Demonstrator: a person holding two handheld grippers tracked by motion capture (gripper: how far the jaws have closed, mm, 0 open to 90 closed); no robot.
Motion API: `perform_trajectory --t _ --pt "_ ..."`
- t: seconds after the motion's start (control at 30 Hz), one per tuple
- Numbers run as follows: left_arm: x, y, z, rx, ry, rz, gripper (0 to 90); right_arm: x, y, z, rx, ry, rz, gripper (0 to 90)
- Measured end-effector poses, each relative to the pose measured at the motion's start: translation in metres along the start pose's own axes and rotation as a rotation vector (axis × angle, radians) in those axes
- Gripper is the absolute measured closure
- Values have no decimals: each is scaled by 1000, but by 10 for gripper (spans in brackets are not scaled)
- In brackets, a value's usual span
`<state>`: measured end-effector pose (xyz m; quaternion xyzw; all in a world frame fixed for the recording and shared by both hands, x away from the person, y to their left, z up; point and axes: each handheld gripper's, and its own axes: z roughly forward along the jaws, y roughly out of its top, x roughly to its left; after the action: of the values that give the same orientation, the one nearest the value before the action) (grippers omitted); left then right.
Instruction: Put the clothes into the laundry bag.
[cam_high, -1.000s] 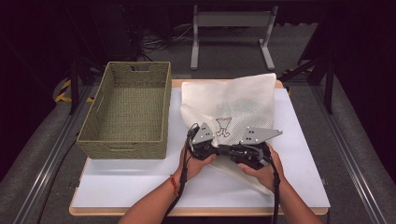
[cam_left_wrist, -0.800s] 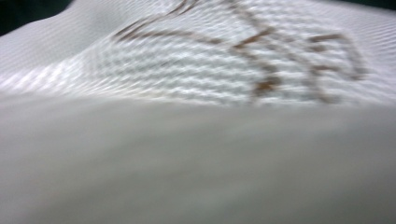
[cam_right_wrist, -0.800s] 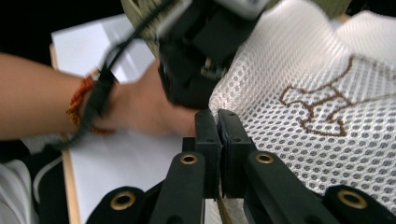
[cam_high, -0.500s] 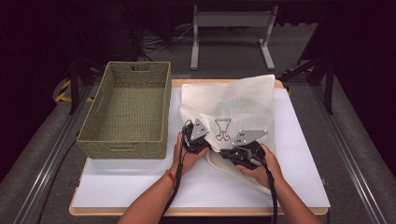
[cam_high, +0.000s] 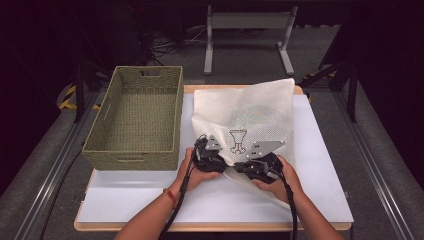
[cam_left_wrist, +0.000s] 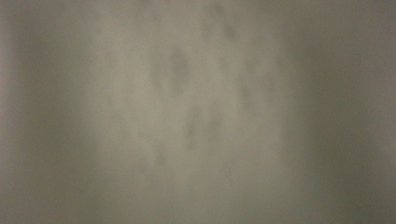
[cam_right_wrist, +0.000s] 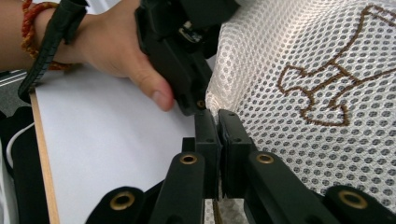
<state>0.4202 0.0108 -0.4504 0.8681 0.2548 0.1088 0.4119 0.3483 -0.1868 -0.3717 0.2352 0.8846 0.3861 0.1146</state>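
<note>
A white mesh bag (cam_high: 250, 112) with a brown stitched figure (cam_right_wrist: 327, 88) lies on the white table board (cam_high: 150, 200). My right gripper (cam_right_wrist: 217, 116) is shut on the bag's near edge, with the fabric pinched between its black pads; in the high view it sits at the bag's front (cam_high: 238, 167). My left gripper (cam_high: 222, 164) sits just to its left, its tip against the same edge (cam_right_wrist: 196, 105). Its jaws have just been opening, but they are hidden. Blurred pale fabric (cam_left_wrist: 196, 112) lies right against its camera.
A woven green basket (cam_high: 131, 156) stands on the left part of the board, close to my left hand (cam_high: 195, 175). Bare white board lies in front of the hands and to the right of the bag. A metal stand (cam_high: 247, 20) rises behind the table.
My left gripper has dropped a little and turned in toward the bag's near edge, close to the right gripper. The right gripper has kept its pinch on the fabric.
</note>
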Motion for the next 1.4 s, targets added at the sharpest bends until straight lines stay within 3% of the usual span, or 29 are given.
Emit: perform_trajectory --t 0.03,0.07,0.17,0.33,0.5,0.6,0.67,0.73,0.8,0.97,1.07,1.2,1.3,1.33,1.4 --pt "-1 1 1 -9 1 15 516 0 0 0 0 5 -1 879" --pt "-1 1 1 -15 -6 17 665 -1 -1 1 -4 13 2 879" --pt "-1 3 0 -36 -6 11 793 -1 -1 0 -10 17 5 879" --pt "-8 7 -23 -136 3 23 812 10 9 -9 -71 23 -18 880" --pt "-21 21 -61 -251 7 78 819 19 19 -21 -141 45 -36 881" --pt "-24 25 -70 -323 7 83 820 25 25 -31 -201 81 -26 881" --pt "-26 26 -67 -350 16 70 820 30 29 -37 -211 61 -52 881" --pt "-28 24 -52 -331 37 104 818 30 29 -39 -208 51 -54 881" --pt "-26 23 -43 -309 36 102 816 26 25 -35 -185 50 -49 882" --pt "-8 15 -4 -237 37 28 813 18 17 -23 -134 44 -32 881" --pt "-2 15 8 -212 82 41 812 15 14 -18 -103 38 -26 881" --pt "1 19 8 -206 90 41 809 9 9 -12 -68 7 -13 877" --pt "-1 16 1 -210 47 64 774 1 6 -14 -60 -10 0 875" --pt "-3 15 -4 -201 15 77 745 0 5 -15 -56 -21 -2 875" --pt "-7 12 -14 -205 -16 93 626 -2 5 -18 -71 -24 9 875"
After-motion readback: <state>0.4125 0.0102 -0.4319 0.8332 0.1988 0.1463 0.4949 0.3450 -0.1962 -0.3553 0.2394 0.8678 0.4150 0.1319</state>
